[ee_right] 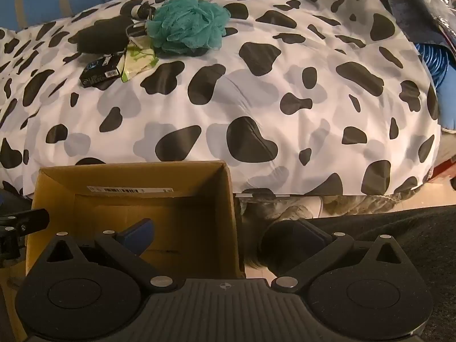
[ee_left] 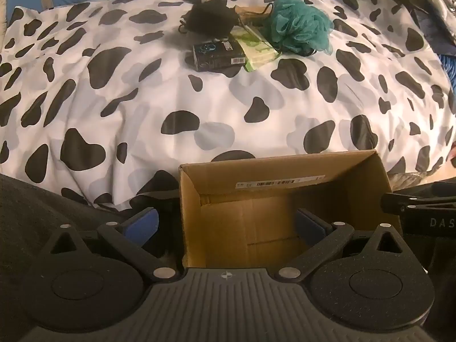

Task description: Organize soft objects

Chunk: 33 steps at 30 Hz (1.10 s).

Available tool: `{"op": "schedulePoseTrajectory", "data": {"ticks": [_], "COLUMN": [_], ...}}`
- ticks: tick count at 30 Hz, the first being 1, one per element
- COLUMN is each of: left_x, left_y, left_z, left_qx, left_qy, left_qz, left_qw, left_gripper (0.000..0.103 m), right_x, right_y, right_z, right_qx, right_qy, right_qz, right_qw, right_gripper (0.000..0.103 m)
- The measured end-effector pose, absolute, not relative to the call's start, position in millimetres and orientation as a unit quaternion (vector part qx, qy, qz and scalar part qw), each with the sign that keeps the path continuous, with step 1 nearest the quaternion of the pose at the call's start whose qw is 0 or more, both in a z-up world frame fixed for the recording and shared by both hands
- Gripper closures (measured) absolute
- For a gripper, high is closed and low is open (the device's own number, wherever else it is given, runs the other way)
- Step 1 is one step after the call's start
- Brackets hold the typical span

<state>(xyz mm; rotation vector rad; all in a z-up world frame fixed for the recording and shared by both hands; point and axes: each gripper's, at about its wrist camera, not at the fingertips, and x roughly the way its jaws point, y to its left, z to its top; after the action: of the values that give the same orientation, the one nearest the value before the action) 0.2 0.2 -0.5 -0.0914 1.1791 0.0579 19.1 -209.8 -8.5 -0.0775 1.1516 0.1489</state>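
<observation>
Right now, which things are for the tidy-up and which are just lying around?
For the job: teal bath pouf, black bath pouf, cardboard box.

Lying about: black packet, green packet, cow-print cover.

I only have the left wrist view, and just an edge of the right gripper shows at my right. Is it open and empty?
Observer: Yes. The right gripper is wide open, with nothing gripped between its pads.
Operator: Where does it sit relative to the box?
Observer: It straddles the right wall of the cardboard box: one finger is over the box's inside and the other is outside it.
</observation>
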Motion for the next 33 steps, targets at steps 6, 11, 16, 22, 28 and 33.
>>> {"op": "schedulePoseTrajectory", "data": {"ticks": [6,11,16,22,28,33], "left_x": [-0.7,7.8,6.1,7.1,7.9,7.8], "left_y": [-2.4,2.6,4.6,3.6,3.9,3.1], "left_z": [-5.3,-12.1,-13.9,-14.3,-14.0,-14.5], "left_qx": [-0.033,-0.04,-0.052,-0.062,-0.063,-0.056], "left_qy": [0.556,0.58,0.587,0.587,0.586,0.588], "left_qz": [0.029,0.021,0.026,0.016,0.021,0.02], "left_qw": [0.83,0.813,0.808,0.807,0.807,0.807], "left_gripper": [0.0,0.0,0.0,0.0,0.0,0.0], "right_x": [19.6,19.5,19.3,21.9,22.0,21.8], "right_y": [-198.6,-185.8,-177.4,-180.4,-179.7,-177.6], "right_z": [-14.3,-18.5,-21.5,-20.4,-20.5,-20.2], "right_qx": [-0.074,-0.103,-0.127,-0.12,-0.12,-0.125], "right_qy": [0.55,0.558,0.563,0.562,0.561,0.559], "right_qz": [0.071,0.07,0.076,0.073,0.071,0.073], "right_qw": [0.829,0.82,0.813,0.815,0.816,0.816], "right_gripper": [0.0,0.0,0.0,0.0,0.0,0.0]}}
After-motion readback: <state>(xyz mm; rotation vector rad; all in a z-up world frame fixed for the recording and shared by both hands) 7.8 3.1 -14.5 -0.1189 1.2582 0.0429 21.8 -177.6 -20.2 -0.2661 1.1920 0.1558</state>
